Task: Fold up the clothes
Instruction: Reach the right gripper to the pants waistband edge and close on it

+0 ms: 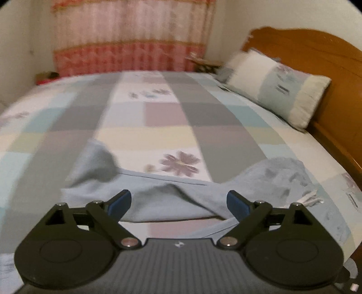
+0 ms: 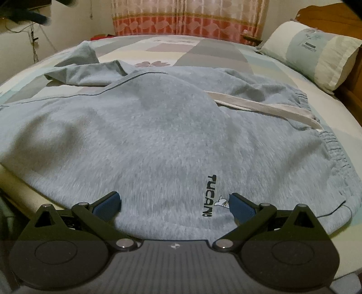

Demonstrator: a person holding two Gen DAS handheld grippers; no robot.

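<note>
Light blue fleece trousers (image 2: 158, 135) lie spread on the patchwork bedsheet (image 1: 158, 113). They have an elastic waistband (image 2: 334, 158) on the right, a white drawstring (image 2: 260, 108) and a black "TUCAN" print (image 2: 209, 196). One leg (image 2: 83, 56) is crumpled at the far left. My right gripper (image 2: 174, 203) is open just above the near edge of the trousers, its right fingertip beside the print. My left gripper (image 1: 178, 201) is open and empty in the air above a bunched part of the trousers (image 1: 153, 203).
A pale pillow (image 1: 278, 88) leans against the wooden headboard (image 1: 316, 52) at the right. A pink curtain (image 1: 131, 40) hangs behind the bed. A dark blurred shape (image 2: 29, 13) shows at the top left of the right wrist view.
</note>
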